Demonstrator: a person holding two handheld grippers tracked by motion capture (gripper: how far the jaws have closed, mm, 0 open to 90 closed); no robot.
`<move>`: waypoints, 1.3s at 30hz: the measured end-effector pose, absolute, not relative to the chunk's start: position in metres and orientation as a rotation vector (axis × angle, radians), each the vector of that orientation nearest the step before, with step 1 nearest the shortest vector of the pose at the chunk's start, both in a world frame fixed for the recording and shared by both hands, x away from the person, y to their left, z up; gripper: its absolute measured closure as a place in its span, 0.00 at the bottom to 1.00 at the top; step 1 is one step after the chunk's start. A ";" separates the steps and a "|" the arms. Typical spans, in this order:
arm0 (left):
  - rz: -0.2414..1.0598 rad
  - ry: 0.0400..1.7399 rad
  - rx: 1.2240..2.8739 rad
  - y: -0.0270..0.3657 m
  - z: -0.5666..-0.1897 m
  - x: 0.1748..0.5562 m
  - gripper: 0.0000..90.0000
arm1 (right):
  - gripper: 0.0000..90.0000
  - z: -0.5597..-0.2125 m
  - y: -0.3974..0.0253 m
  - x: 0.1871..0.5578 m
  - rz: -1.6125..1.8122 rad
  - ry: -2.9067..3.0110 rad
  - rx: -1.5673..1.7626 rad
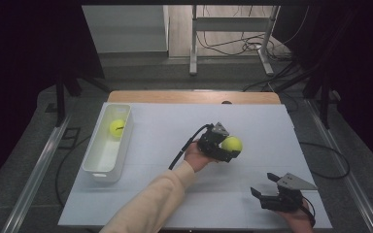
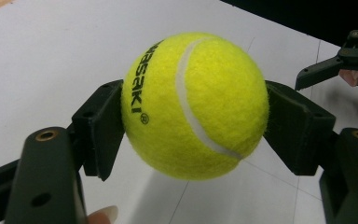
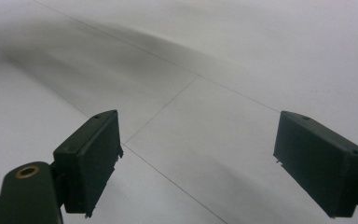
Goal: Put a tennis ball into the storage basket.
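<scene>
A white worktop (image 1: 175, 126) carries a white bin (image 1: 103, 165). Well right of the bin, the left gripper (image 1: 226, 148) clamps a tennis ball (image 1: 232, 143); the right gripper (image 1: 267, 185), farther still, gapes empty.

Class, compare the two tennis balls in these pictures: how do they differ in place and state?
The held tennis ball is clamped in the left hand-held gripper over the table's middle; the binned tennis ball lies loose in the white bin at the table's left. Printed lettering is readable on the held one, not on the other. Both are yellow-green.

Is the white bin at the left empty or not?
Not empty: the white bin holds one tennis ball at its far end.
</scene>
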State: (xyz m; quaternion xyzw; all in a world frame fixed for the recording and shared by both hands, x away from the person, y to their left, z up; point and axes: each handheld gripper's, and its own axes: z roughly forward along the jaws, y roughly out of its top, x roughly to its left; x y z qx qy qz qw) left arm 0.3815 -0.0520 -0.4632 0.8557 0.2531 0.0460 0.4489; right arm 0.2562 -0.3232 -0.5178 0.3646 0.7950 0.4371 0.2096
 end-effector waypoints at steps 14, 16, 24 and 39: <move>0.115 0.639 2.091 -0.033 -0.459 0.376 0.30 | 0.17 -0.518 -0.323 0.256 1.214 2.209 1.015; 0.115 0.643 2.084 -0.030 -0.459 0.375 0.30 | 0.17 -0.518 -0.323 0.256 1.214 2.208 1.014; 0.120 0.647 2.070 -0.019 -0.457 0.372 0.30 | 0.17 -0.518 -0.323 0.255 1.215 2.208 1.010; 0.132 0.661 2.041 0.000 -0.454 0.365 0.30 | 0.17 -0.517 -0.323 0.255 1.216 2.207 1.006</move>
